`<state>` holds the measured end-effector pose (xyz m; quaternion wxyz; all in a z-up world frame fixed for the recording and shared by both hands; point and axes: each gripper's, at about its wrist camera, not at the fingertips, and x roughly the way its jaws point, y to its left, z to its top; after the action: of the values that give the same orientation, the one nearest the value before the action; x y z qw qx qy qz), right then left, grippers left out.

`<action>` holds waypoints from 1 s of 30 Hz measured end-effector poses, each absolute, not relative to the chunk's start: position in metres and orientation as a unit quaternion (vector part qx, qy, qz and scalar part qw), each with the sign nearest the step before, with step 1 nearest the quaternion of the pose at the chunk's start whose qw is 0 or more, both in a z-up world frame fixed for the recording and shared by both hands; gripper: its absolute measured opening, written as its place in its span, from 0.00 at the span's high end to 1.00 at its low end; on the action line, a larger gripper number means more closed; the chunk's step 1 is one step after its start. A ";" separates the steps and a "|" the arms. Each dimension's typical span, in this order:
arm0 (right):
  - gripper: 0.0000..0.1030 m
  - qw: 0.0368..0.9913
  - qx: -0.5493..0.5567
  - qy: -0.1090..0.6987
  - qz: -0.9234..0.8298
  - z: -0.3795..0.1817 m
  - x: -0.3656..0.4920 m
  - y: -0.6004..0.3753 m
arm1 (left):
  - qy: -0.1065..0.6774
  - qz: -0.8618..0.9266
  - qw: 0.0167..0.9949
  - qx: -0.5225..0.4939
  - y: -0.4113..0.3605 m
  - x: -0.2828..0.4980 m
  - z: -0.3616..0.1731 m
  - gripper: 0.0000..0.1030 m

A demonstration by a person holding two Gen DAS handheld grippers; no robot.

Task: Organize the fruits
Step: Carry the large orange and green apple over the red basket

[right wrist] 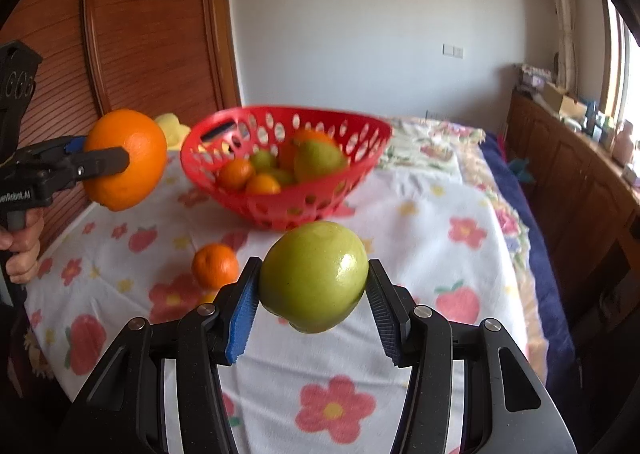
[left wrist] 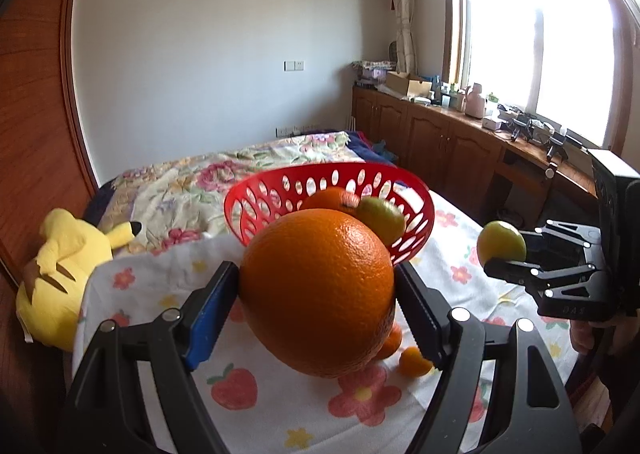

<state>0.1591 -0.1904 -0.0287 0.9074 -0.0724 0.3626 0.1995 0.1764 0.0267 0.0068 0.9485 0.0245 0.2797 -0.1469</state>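
Observation:
My left gripper (left wrist: 318, 294) is shut on a big orange (left wrist: 318, 290) and holds it above the bed, short of the red basket (left wrist: 280, 189). It also shows in the right wrist view (right wrist: 120, 161) with the orange (right wrist: 132, 149). My right gripper (right wrist: 314, 290) is shut on a green apple (right wrist: 314, 276), held above the cloth in front of the basket (right wrist: 320, 205); the apple also shows in the left wrist view (left wrist: 502, 242). The basket holds several oranges and green fruits. A small mandarin (right wrist: 215, 265) lies on the cloth; small mandarins (left wrist: 414, 362) show under the orange.
The bed carries a white cloth with flower and strawberry print (right wrist: 420, 254). A yellow plush toy (left wrist: 64, 274) lies at the left edge by the wooden headboard (left wrist: 36, 133). Wooden cabinets (left wrist: 440, 141) with clutter line the right wall under the window.

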 end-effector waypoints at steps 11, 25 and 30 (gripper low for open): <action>0.49 0.916 -0.082 0.328 0.215 0.006 0.192 -0.176 | 0.262 -0.152 0.953 0.026 0.029 0.198 0.021 0.24; 0.49 0.905 -0.100 0.345 0.227 -0.013 0.278 -0.159 | 0.276 -0.156 0.948 0.022 0.030 0.246 0.007 0.24; 0.49 0.902 -0.102 0.349 0.232 -0.022 0.306 -0.154 | 0.284 -0.157 0.946 0.017 0.032 0.267 0.000 0.24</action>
<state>0.3060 -0.1539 -0.0216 0.9020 -0.1022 0.3492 0.2325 0.2672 0.0320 -0.0001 0.9457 0.0170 0.2843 -0.1569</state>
